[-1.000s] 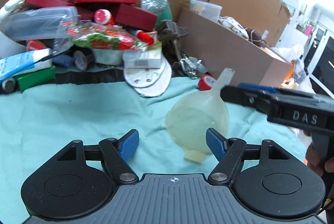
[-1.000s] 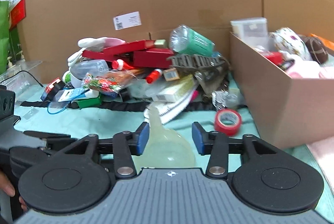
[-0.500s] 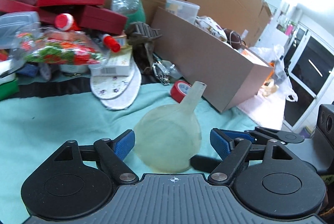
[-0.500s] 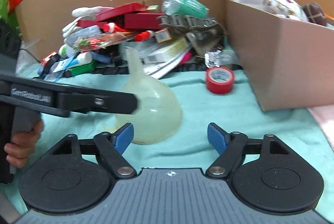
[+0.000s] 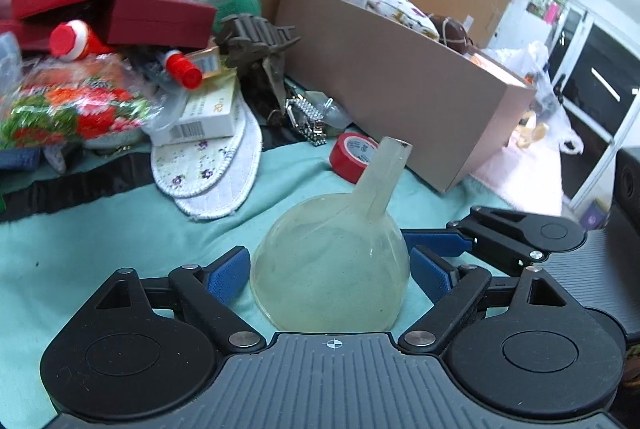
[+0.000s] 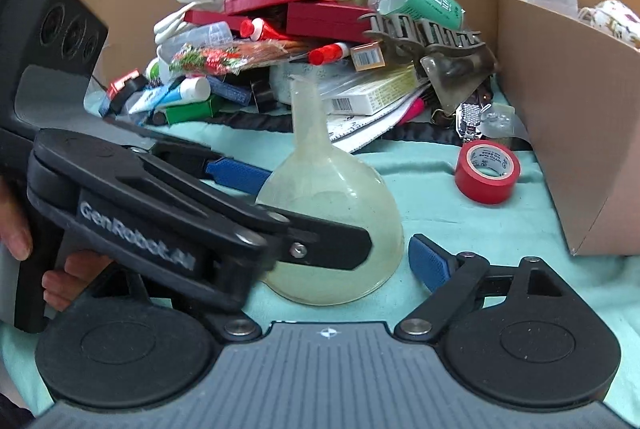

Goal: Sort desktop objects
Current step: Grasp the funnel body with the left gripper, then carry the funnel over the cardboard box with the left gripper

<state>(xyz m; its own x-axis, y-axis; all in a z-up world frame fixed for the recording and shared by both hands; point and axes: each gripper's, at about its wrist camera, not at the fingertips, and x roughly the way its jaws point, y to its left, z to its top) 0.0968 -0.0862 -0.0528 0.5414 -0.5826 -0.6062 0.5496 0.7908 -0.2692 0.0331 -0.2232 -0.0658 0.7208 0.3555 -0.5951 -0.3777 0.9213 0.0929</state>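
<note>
Red tape and clutter pile behind; box right. Funnel: translucent, mouth down, spout up. Left gripper and right gripper jaws wide open around it, gripping nothing.

Left tool: black linkage arms, blue ribbed pads, silver pivot screws, round black discs, grey ribbed housing with a crosshair mark. Right tool: same build. White "GenRobot.AI" lettering on the left tool's side. Bare-skinned left hand on its black handle.

translucent yellowish plastic funnel: smooth, cloudy | teal cloth table cover: matt, soft | brown cardboard box: matt paper | red tape roll: glossy plastic
</note>
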